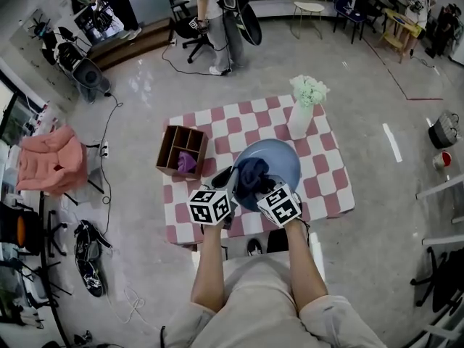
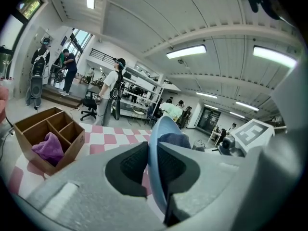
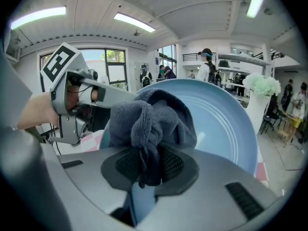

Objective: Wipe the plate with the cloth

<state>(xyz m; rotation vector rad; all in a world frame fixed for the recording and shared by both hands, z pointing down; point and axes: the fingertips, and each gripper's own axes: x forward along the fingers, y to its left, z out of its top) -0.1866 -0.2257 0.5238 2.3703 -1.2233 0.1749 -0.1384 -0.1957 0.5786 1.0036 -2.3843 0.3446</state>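
Work is split between the two tools. The right gripper is clamped tight on a fold of the dark grey-blue terry cloth. The rest of the cloth bulges out ahead of the jaws as a soft wad, so fabric rather than hard plastic meets the dish. That wad lies against the inner face of the pale blue round ceramic plate, near its lower left part as the right gripper view shows it.

The left gripper is closed on the plate's rim, which runs edge-on between its pads. It seems to serve as the steadying hand. Pinching the edge tips the plate up so its face turns toward the cloth, and it braces the plate against the push of wiping.

In the head view both grippers meet at the near edge of the plate, over the front of the small table with the pink-and-white checked tablecloth. The plate is in front of the person, and I judge the wiping to be under way rather than finished, since much of the face is bare of cloth.

Farther out, a white vase of pale flowers stands just behind the plate, near enough that a wide sweep could knock it. A brown wooden divided box sits to the left with a purple rag in one compartment, clear of the work.
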